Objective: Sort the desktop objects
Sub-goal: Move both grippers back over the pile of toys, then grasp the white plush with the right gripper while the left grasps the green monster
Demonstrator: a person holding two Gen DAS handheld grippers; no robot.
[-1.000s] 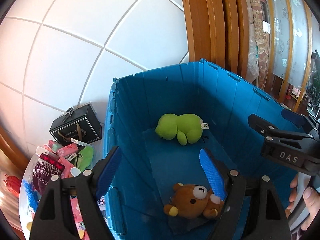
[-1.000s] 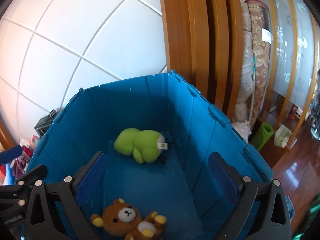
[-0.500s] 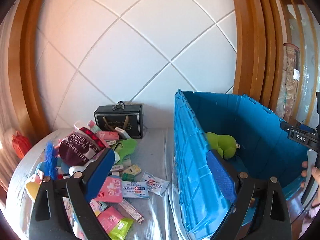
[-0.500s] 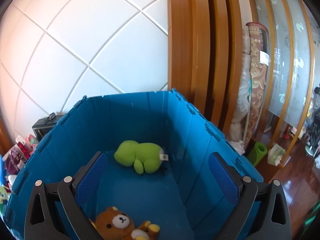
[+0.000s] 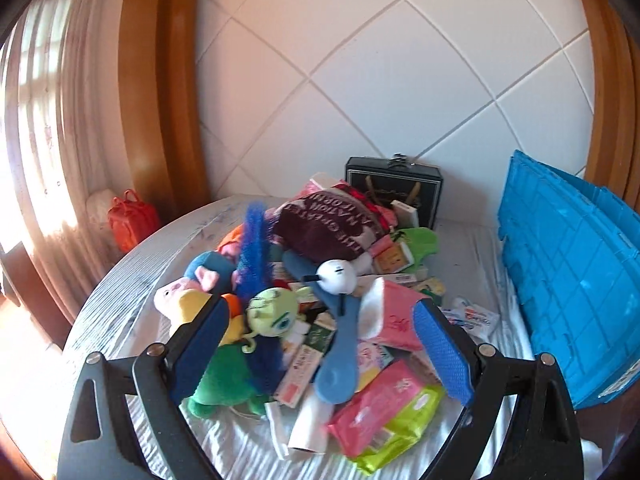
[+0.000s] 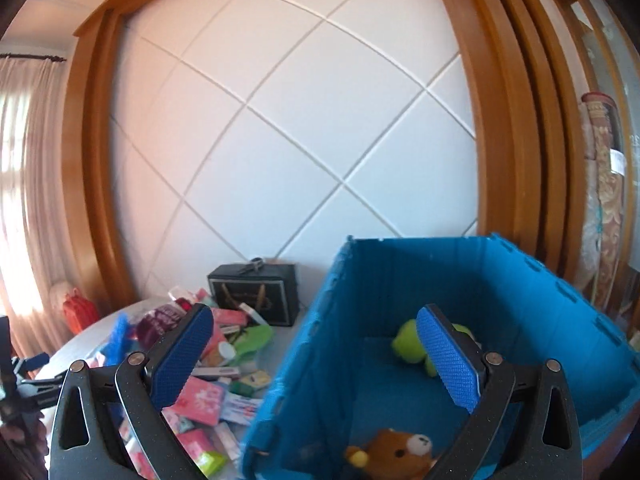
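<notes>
Partly hidden brown bear (image 6: 396, 450), green plush (image 6: 408, 346)

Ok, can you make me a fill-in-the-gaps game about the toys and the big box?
1. The big box is coloured ____.
2. The brown toy inside the box is a teddy ____.
3. The number of soft toys lying in the box is ____.
4. The left gripper hangs over the pile with its jaws ____.

Missing words: blue; bear; two; open

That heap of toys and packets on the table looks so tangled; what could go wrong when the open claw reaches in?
The left gripper may pinch two things together: the pale green plush touches the blue spoon-shaped toy. Pulling one could topple the pile, perhaps nudging the green packet off the table edge.
</notes>
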